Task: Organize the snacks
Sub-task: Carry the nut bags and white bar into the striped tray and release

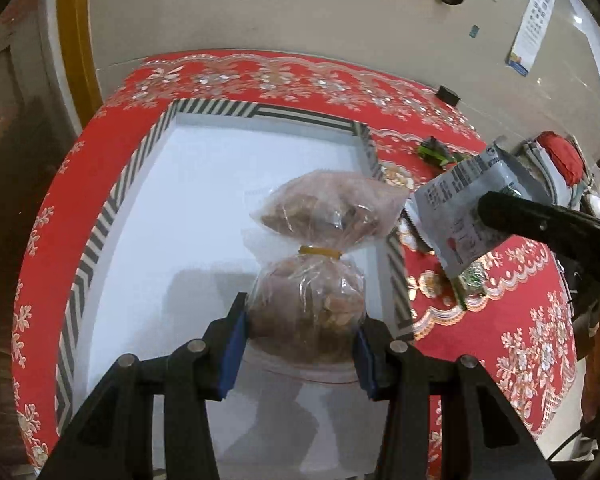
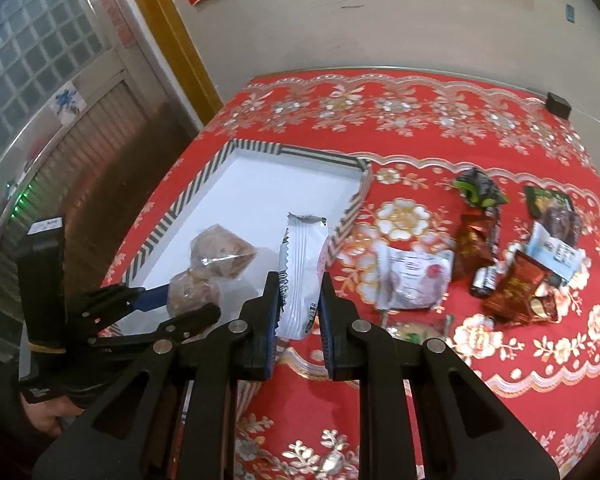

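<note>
Over striped tray (image 1: 100, 224), left claw (image 1: 300, 344) grips nut bag (image 1: 312, 280); right claw (image 2: 300, 308) clamps white packet (image 2: 300, 268), print seemingly illegible.

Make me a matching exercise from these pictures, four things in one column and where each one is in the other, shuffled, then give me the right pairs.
Things:
1. clear bag of nuts
2. white snack packet
3. striped tray
4. small black box

Places:
A. at the far right edge of the red tablecloth
B. on the left part of the tablecloth
C. between the pads of the left claw, inside the tray
D. clamped in the right claw, at the tray's right edge

Pairs: 1-C, 2-D, 3-B, 4-A
</note>
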The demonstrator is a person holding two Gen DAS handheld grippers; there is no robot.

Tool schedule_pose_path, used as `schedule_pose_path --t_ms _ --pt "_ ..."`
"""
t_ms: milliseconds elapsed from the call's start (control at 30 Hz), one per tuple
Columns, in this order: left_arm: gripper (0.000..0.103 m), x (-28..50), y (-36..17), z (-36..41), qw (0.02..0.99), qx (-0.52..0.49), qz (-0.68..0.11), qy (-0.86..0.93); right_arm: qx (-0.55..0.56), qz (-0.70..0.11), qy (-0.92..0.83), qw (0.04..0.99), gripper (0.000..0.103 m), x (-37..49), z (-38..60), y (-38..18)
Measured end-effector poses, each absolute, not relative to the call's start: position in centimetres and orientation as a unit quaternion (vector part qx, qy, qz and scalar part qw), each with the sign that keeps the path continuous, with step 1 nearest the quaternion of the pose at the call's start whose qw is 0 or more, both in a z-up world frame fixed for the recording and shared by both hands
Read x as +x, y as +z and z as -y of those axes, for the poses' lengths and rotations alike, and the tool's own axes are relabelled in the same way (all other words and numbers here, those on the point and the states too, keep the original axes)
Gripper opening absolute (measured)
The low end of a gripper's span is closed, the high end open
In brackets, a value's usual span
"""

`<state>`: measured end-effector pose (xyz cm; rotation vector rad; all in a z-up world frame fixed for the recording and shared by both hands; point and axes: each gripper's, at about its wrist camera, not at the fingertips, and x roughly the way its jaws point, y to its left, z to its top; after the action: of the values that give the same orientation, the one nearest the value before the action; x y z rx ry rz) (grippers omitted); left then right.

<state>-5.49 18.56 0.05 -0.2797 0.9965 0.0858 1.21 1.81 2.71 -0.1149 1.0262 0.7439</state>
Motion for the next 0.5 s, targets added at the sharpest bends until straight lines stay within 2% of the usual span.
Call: schedule_pose_path --t_ms 500 --pt "0.049 -5.4 -0.9 -20.7 0.861 -0.149 -0.481 0.071 -0.087 -0.501 0.365 0.780 0.017 1.3 -6.8 0.9"
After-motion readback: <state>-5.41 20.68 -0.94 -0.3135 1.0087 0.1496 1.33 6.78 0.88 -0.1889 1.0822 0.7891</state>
